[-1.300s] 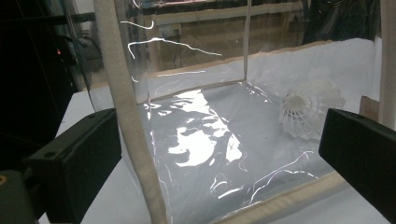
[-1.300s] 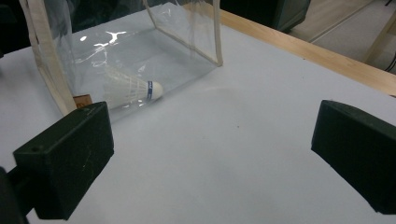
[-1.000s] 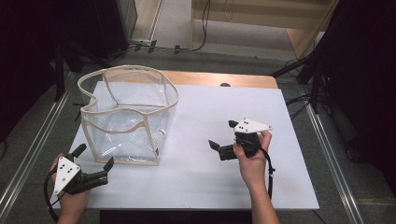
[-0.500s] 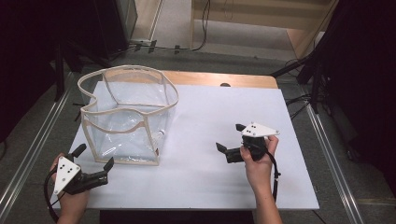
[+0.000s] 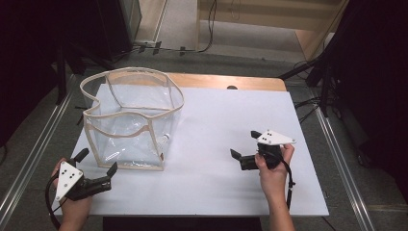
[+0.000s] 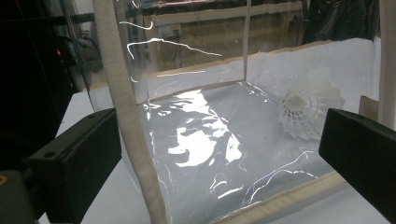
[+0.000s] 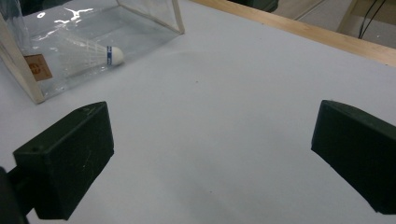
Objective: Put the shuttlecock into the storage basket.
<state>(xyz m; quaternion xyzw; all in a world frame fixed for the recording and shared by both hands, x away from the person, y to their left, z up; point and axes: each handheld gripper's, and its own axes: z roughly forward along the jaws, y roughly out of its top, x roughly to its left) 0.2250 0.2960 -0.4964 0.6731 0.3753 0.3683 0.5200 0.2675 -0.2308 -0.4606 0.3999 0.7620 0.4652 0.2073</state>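
A clear plastic bag (image 5: 129,140) with beige trim stands open-topped on the left of the white table (image 5: 231,110). A white shuttlecock (image 5: 164,140) lies inside it, at its near right corner. My left gripper (image 5: 98,161) is open just in front of the bag's near left corner. In the left gripper view its jaws straddle the bag's beige corner strip (image 6: 126,116), with the shuttlecock (image 6: 310,109) beyond the clear wall. My right gripper (image 5: 244,143) is open over bare table at the right, empty. The right gripper view shows the shuttlecock (image 7: 88,56) far off inside the bag (image 7: 25,79).
A wooden strip (image 5: 226,81) runs along the table's far edge. Metal rails (image 5: 337,154) flank both sides. A small brown label (image 7: 39,67) sits on the bag's wall. White table lies between the bag and my right gripper.
My right gripper has drifted to the right and slightly nearer, away from the bag, staying open. The left gripper and the bag have not moved.
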